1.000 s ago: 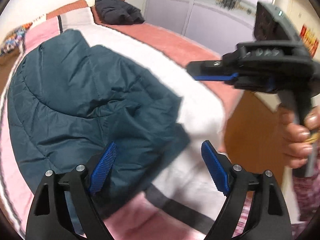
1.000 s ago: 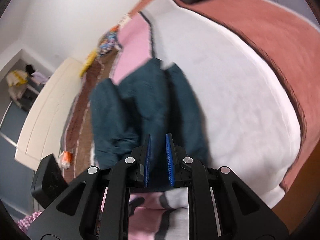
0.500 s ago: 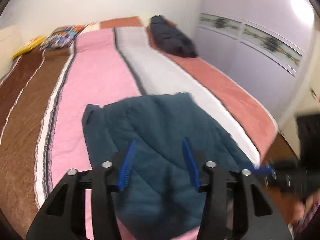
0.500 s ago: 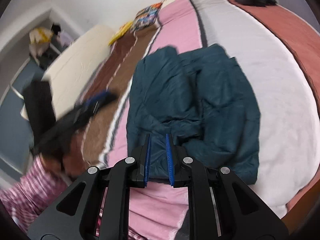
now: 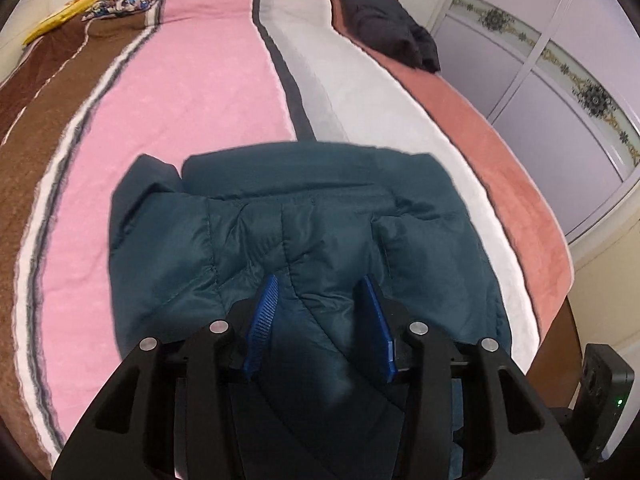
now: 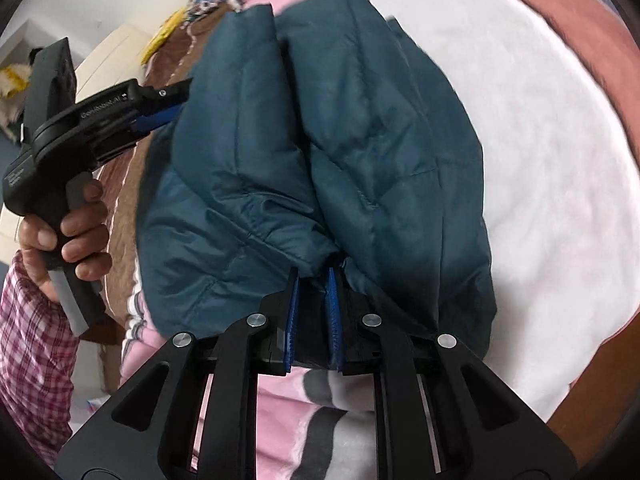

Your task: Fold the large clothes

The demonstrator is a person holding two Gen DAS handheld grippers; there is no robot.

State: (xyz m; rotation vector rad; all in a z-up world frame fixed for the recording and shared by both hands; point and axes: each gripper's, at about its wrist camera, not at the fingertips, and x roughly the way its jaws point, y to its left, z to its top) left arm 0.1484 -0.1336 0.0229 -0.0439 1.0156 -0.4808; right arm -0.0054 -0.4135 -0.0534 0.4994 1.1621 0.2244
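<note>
Faintly, unreadable lettering on left gripper (image 6: 160,110).

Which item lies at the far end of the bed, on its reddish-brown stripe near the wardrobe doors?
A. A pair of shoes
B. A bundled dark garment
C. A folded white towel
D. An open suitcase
B: in the left wrist view a bundled dark garment rests on the reddish-brown stripe of the bed, far beyond the teal jacket and close to the wardrobe doors.
</note>
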